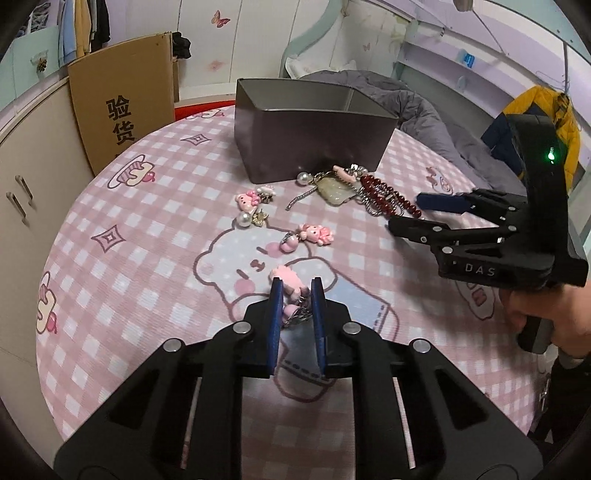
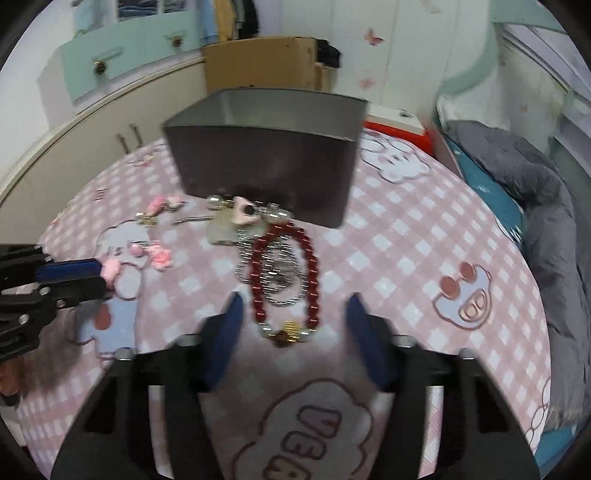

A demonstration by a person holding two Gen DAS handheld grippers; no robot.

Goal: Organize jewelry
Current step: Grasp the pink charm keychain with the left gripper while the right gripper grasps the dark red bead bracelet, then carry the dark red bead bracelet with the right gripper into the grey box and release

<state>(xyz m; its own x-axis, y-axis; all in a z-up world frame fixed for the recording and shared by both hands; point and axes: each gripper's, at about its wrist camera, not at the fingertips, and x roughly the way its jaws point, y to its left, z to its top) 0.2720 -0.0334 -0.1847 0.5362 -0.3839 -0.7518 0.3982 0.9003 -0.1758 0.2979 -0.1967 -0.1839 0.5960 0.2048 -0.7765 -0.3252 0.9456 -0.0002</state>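
Two grippers are working over the pink checked desk [image 1: 155, 221]. Left gripper [image 1: 296, 286], lower centre, is pinching a pink charm [image 1: 286, 277] between nearly closed fingers. Right gripper [image 2: 293, 306] is gaping wide, straddling the red bead bracelet [image 2: 284, 273] below the grey tin box [image 2: 266, 162].

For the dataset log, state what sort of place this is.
Probably a bedroom: a grey duvet on a bed beside the table, clothes hanging in a wardrobe, and butterfly stickers on the wall.
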